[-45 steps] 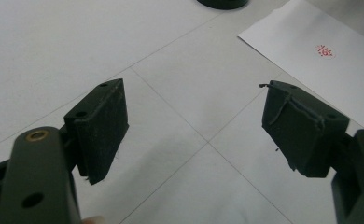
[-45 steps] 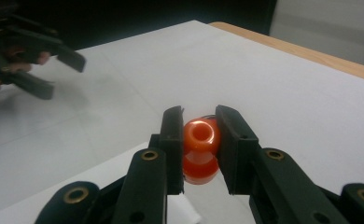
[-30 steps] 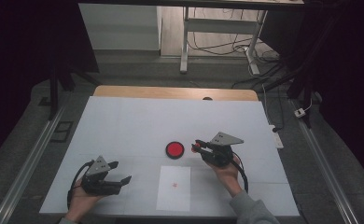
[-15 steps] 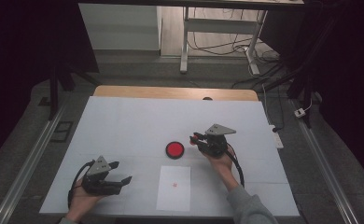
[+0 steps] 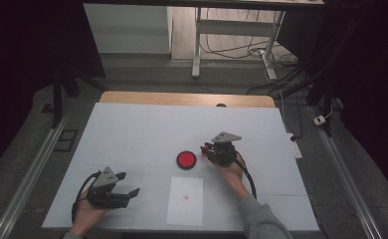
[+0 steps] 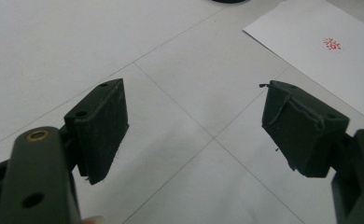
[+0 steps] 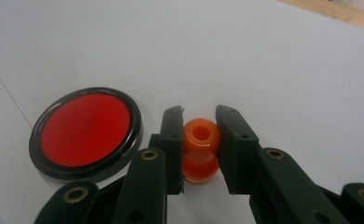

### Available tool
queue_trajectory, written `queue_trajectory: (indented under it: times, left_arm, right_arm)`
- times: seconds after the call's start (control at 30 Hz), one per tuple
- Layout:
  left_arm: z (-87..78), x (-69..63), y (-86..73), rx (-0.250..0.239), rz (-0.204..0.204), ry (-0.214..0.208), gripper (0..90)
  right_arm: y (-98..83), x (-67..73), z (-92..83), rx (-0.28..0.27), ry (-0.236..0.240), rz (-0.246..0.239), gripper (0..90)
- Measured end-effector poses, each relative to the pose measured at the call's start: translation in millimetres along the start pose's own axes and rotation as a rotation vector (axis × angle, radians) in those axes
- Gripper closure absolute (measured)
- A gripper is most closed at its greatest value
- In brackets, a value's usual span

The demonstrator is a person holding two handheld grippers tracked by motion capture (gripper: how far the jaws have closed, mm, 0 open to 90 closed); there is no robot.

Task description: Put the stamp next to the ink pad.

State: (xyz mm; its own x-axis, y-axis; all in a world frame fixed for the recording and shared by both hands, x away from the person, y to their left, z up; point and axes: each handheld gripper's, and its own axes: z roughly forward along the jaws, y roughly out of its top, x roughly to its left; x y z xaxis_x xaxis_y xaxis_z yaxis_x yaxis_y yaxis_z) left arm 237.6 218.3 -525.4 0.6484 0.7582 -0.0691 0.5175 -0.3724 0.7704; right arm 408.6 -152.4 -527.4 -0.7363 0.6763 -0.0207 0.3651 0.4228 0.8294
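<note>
Right fingers [image 7: 171, 140] are clamping the orange stamp [image 7: 200, 149] beside the red ink pad [image 7: 87, 130]; left fingers [image 6: 101, 126] are resting wide apart, so I'd be keeping it upright, pressing evenly.

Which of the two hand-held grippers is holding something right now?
The right hand-held gripper, beside the red ink pad: it clamps an orange stamp. The left hand-held gripper is open over bare table.
</note>
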Motion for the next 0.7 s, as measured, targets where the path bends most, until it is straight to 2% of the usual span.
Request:
queue_trajectory:
  times: [0.07, 0.23, 0.3, 0.37, 0.47, 0.5, 0.7]
  left_arm:
    - [-0.4, 0.7, -0.4, 0.0, -0.002, 0.002, 22.5]
    - [-0.5, 0.8, -0.5, 0.0, -0.003, 0.002, 22.5]
    - [-0.5, 0.8, -0.2, -0.001, -0.002, 0.001, 22.5]
    - [-0.7, 0.9, -0.3, -0.002, -0.003, 0.0, 22.5]
    - [-1.1, 1.6, -0.6, -0.005, -0.006, 0.001, 22.5]
    - [-1.3, 2.0, -0.7, -0.005, -0.007, 0.002, 22.5]
    - [-1.8, 3.3, -1.0, -0.008, -0.009, 0.0, 22.5]
  right_arm:
    - [-1.1, 1.1, 1.5, 0.016, 0.0, -0.007, 72.1]
    - [-1.4, 2.3, 1.1, 0.015, -0.01, -0.018, 70.3]
    - [-1.2, 1.9, 0.2, 0.015, -0.011, -0.017, 60.8]
    - [-0.1, 1.2, -2.6, -0.011, -0.002, 0.007, 52.9]
    - [1.6, 1.7, -9.8, -0.044, 0.009, 0.022, 46.5]
    - [2.2, 1.8, -13.5, -0.04, 0.009, 0.014, 45.6]
    - [0.9, 4.2, -38.8, -0.076, 0.028, 0.01, 44.8]
